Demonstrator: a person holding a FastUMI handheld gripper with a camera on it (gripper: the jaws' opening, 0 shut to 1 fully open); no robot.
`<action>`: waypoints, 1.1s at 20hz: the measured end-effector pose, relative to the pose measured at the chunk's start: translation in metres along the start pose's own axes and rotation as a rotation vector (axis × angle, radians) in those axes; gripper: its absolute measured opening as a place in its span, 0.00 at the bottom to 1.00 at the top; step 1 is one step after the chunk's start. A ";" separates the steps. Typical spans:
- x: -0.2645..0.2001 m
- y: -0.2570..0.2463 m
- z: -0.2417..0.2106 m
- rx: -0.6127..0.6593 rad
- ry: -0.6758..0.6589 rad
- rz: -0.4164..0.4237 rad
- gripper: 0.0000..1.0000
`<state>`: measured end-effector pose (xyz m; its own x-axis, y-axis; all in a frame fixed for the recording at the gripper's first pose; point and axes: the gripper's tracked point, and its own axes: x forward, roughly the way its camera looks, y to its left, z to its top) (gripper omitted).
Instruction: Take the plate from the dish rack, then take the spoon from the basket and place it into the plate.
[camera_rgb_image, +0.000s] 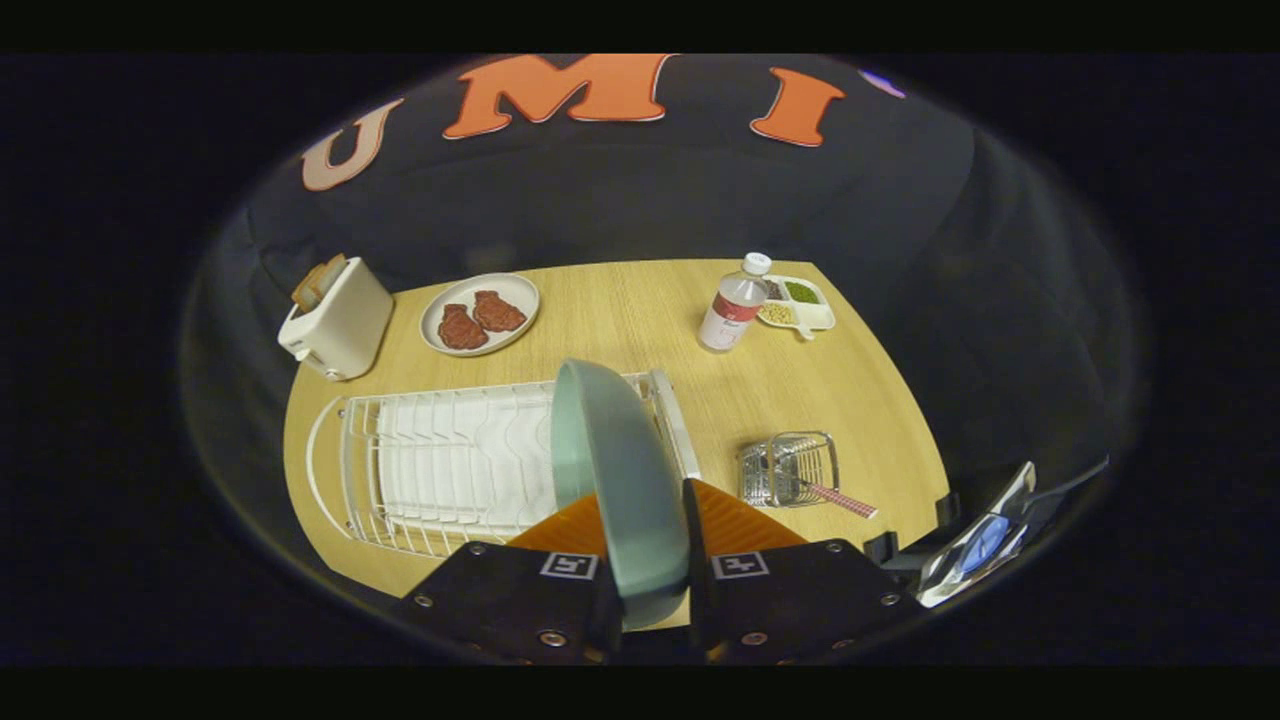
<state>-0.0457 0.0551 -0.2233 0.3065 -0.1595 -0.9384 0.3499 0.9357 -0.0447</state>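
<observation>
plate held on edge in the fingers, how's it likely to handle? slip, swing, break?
The plate looks rigid: its rim keeps a clean curve, so no flex. The gripper pinches only its lower rim with most of the plate ahead of the fingers, so it may pivot or slip if swung fast. Its smooth, slightly glossy surface suggests low grip, and it could chip if knocked on the rack.

My tool (645, 545) has ribbed orange fingers (740, 522) clamped on a smooth, matt grey-green plate (620, 470). I see a white coated-wire dish rack (440, 470), a shiny metal wire basket (790, 468), a pale wood-grain bench (640, 320) and a clear plastic bottle (733, 305).
</observation>
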 end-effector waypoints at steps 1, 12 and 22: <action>-0.002 -0.004 -0.010 0.020 0.014 0.019 0.27; -0.031 -0.040 -0.112 0.123 0.104 0.269 0.27; 0.008 -0.050 -0.188 0.233 0.199 0.545 0.27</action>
<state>-0.2275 0.0661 -0.2929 0.3325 0.4039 -0.8522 0.3806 0.7693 0.5131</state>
